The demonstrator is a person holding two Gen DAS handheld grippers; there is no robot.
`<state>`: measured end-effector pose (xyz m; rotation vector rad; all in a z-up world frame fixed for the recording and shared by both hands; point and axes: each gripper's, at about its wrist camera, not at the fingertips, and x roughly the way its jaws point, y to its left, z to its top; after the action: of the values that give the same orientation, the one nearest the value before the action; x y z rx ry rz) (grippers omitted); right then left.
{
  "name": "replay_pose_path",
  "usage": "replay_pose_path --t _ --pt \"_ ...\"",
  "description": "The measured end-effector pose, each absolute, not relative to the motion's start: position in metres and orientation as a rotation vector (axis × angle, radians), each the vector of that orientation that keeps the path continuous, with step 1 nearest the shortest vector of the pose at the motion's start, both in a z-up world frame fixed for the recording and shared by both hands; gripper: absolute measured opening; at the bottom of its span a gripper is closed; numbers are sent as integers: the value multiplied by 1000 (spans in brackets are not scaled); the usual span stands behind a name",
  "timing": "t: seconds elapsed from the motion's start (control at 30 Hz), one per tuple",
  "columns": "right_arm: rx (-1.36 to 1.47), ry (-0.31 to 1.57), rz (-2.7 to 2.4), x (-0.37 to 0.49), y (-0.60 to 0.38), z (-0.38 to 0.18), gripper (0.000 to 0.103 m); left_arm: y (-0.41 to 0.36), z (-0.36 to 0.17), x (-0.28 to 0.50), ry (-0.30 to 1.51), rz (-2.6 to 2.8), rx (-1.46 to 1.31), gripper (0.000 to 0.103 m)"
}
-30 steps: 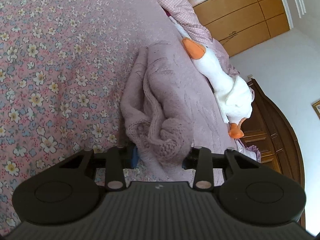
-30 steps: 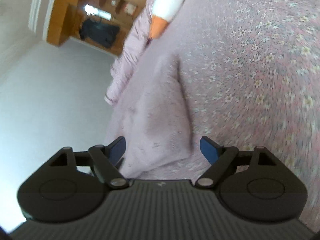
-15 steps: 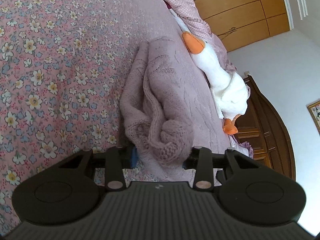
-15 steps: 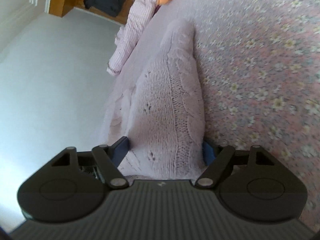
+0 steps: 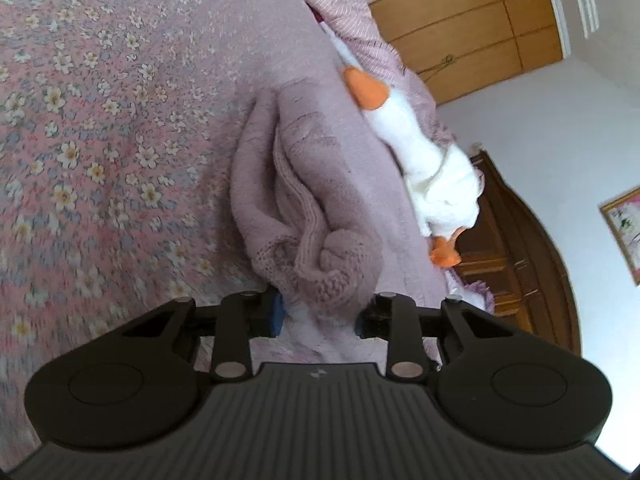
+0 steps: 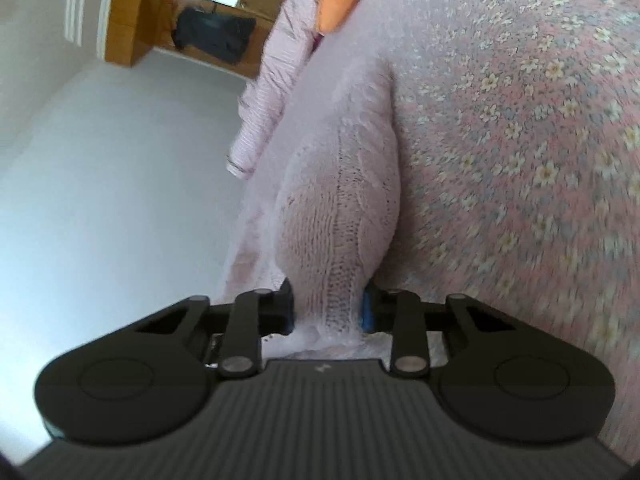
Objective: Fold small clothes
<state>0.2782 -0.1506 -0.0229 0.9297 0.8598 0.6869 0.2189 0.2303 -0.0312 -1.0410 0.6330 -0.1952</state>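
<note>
My left gripper (image 5: 320, 316) is clamped on a bunched corner of the mauve knit sweater (image 5: 320, 184), both fingers pressed into the wool at lower centre of the left view. My right gripper (image 6: 328, 308) is likewise closed on a gathered fold of the same sweater (image 6: 344, 200), the knit filling the narrow gap between its fingers. The garment runs up the middle of each frame along the edge of the floral bedspread (image 5: 100, 120), which lies open to upper left in the left view and to the right in the right view. A plush goose (image 5: 424, 160) lies just beside the sweater's far edge. Wooden wardrobe (image 5: 472, 20) at upper right.
</note>
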Motion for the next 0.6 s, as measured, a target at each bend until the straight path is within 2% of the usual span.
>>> replay_pose_path --t 0.4,0.6 --pt "912 834 749 240 -190 38 30 203 12 160 586 -243 -1122 34" --pt "919 798 734 256 -206 67 29 184 53 178 565 -279 -1102 34"
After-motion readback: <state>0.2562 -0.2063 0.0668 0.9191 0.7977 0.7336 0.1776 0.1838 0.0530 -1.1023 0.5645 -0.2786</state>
